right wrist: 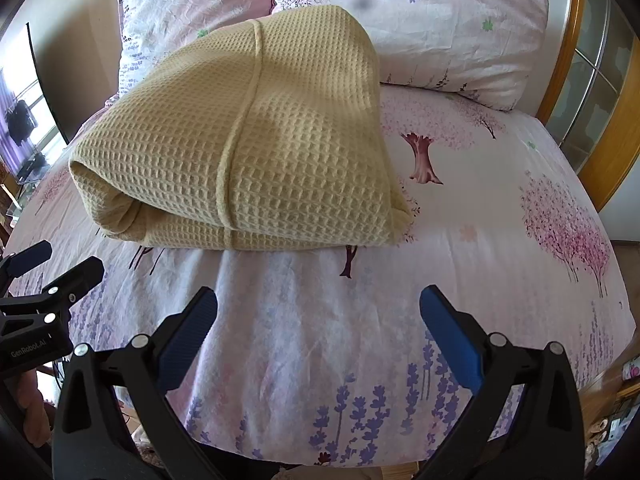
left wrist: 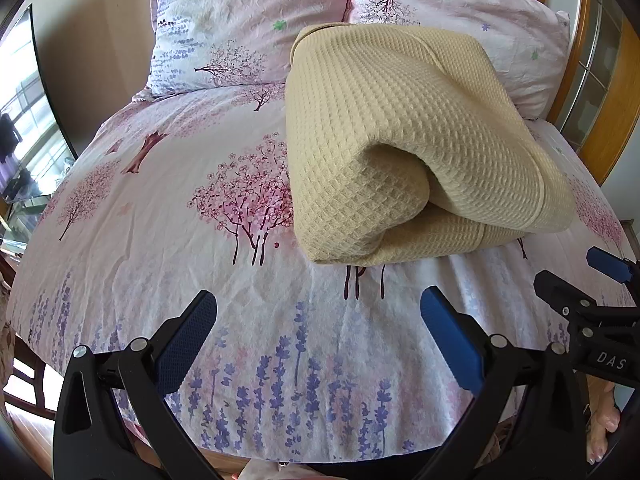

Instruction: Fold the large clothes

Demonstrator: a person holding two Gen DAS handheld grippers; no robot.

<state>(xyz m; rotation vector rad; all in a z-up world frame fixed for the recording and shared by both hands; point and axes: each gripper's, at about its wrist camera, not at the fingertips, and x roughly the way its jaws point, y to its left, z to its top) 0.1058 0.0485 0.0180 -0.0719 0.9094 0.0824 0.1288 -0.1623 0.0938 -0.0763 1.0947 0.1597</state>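
Left tongs [left wrist: 318,332] wide apart, holding nothing, hovering over the near edge of the bed. Right tongs [right wrist: 318,332] the same: wide, empty, just beside the left.

Bed sheet, white cotton with pink tree and purple lavender print [left wrist: 160,240], is bare between tongs and load.

Beige waffle-weave folded garment or blanket [right wrist: 248,132] sits mid-bed as a thick bundle, far end touching the floral pillows [right wrist: 440,28].

Judgement: fold looks nearly done. The near end bulges open with a loose tuck. To finish well, pinch both near corners through all layers, pull taut and square the edges; one-layer grips would let the bundle unroll.
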